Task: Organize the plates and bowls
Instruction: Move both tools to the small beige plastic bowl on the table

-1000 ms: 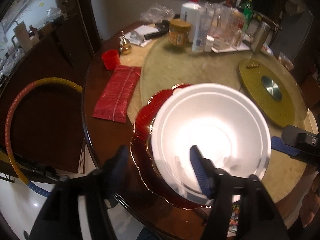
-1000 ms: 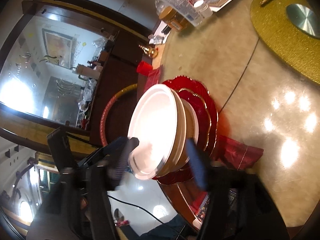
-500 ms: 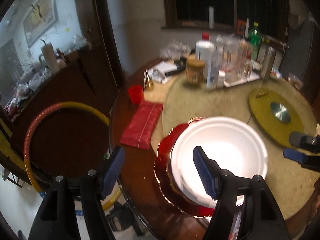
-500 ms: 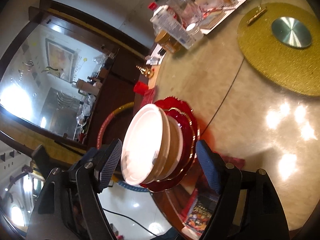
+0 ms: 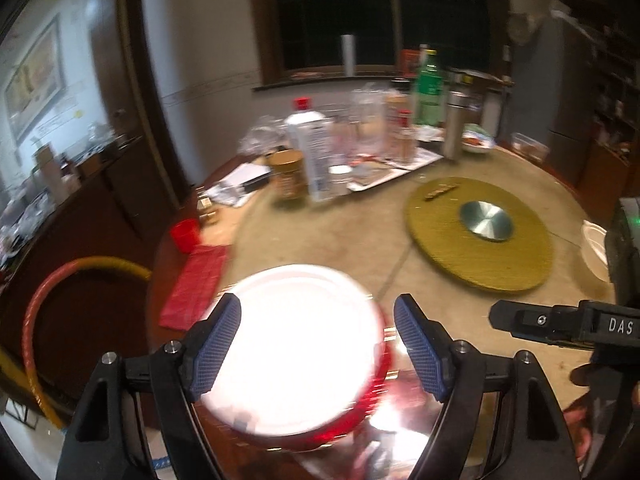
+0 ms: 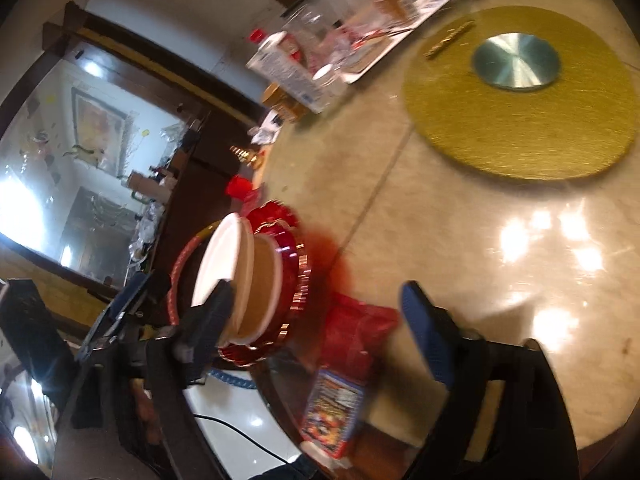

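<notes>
Both hand-held grippers, left (image 5: 316,354) and right (image 6: 312,322), are opening, empty; the light, rigid white disposable bowl (image 5: 296,344) likely handles best by its rim.

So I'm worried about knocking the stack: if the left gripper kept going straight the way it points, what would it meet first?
Most likely the white bowl on top of the red plates, which sits between the opening fingers of the left gripper; depth is blurred, so it's uncertain.
</notes>
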Available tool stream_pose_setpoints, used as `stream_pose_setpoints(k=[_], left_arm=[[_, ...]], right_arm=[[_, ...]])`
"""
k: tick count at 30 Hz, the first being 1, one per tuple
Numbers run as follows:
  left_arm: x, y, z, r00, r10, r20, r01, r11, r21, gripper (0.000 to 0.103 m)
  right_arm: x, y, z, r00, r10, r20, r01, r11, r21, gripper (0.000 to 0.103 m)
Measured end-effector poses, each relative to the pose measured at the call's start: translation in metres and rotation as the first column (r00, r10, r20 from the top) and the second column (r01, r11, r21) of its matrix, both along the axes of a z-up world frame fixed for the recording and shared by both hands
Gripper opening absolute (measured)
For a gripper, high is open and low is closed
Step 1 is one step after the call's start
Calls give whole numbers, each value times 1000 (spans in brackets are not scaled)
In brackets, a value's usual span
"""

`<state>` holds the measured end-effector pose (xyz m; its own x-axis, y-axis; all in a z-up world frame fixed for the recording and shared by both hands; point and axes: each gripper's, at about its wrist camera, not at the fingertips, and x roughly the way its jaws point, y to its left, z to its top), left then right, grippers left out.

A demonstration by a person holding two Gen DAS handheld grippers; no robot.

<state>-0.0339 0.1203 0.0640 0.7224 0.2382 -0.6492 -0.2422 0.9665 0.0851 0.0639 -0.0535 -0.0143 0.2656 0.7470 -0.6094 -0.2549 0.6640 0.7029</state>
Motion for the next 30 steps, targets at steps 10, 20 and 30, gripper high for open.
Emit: stream_pose_setpoints(k=[10,20,30], left_arm=[[49,-90,-21,976,-214,-49,211,976,-62,81],[99,-169,-52,921,-368,-129,342,921,-189,81],[149,-236,-69,886,-433,-162,386,886,-259,81]], right_arm=[[-1,-92,2,977,-203,65,207,977,-56,103],[-12,-194,-11,932,-362,-6,361,931,-56,103],[-18,-283,-14,840,-538,-72,538,843,-23,103]])
